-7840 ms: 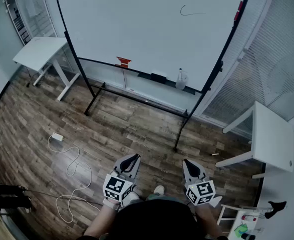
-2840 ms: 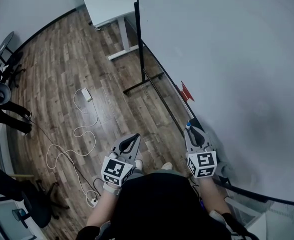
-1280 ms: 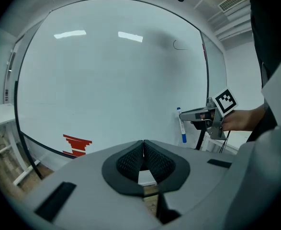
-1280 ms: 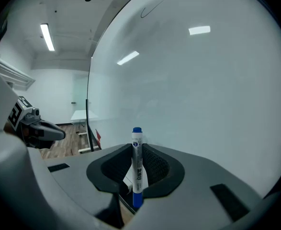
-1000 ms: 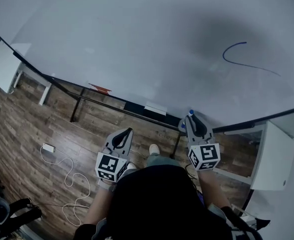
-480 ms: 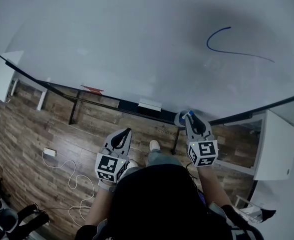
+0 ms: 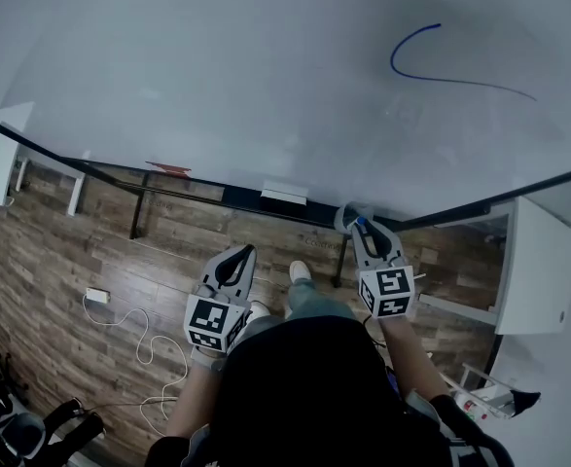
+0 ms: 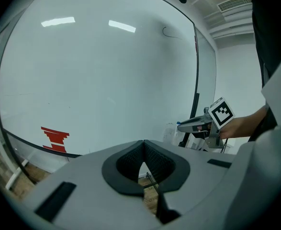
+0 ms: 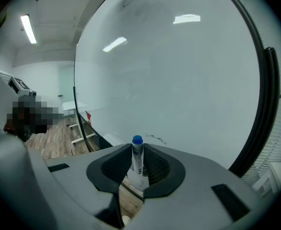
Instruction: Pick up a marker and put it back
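Wood floor (image 7: 90, 251) lies below a big whiteboard (image 7: 266, 86) that fills most of the head view and carries one blue line (image 7: 441, 61). Along its lower edge runs a dark tray (image 7: 236, 195) with an eraser (image 7: 285, 194) on it and a clear cup (image 7: 347, 216) further right.

The right gripper (image 7: 364, 232) reaches toward that cup. Its fingers (image 9: 106, 169) are clamped on the marker (image 9: 137, 159), which stands upright between them with its blue cap on top. The left gripper (image 7: 236, 261) hangs lower, over the floor and well apart from the tray. Its fingers are pressed together with nothing between them.

The pick-up looks done, since the marker is off the tray and firmly held. Putting it back is what remains. Judging by where the right gripper points, the cup or the tray beside it is the likely place, but the marker is not yet in or on either.
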The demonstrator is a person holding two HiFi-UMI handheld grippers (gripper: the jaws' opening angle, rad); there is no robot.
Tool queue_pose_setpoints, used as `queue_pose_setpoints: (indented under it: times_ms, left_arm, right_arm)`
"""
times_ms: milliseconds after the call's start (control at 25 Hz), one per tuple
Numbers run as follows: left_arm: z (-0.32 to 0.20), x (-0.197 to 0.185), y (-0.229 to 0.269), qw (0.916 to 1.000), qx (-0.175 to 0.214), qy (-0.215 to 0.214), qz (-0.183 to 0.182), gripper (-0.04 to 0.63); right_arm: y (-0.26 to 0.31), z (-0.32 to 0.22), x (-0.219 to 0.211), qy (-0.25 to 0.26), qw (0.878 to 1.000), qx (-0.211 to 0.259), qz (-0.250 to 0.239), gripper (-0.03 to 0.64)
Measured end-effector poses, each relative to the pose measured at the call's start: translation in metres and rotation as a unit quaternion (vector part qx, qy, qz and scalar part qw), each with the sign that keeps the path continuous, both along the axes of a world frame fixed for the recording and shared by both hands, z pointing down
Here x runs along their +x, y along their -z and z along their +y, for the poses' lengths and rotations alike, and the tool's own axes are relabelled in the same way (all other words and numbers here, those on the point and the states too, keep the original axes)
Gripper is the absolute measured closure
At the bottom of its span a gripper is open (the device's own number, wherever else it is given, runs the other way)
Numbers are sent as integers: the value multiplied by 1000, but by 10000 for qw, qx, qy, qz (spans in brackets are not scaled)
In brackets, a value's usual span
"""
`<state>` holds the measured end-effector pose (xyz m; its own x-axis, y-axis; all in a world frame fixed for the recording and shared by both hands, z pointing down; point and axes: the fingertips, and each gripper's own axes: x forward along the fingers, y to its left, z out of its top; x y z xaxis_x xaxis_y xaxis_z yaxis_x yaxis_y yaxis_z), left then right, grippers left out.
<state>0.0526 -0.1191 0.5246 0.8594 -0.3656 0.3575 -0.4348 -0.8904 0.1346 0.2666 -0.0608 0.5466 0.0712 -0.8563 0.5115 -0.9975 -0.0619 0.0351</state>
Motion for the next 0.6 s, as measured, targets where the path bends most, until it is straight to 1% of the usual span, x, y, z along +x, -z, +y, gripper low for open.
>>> queue_pose_setpoints:
  times_ms: [280, 600]
  left_arm:
    - [5, 0, -4, 9999, -33, -122, -10, 575]
    - [12, 6, 5, 9992, 33, -379, 122, 575]
  right_arm:
    - [0, 4, -2, -47, 10000, -29, -12, 514]
    - [28, 19, -5, -269, 9993, 250, 72, 509]
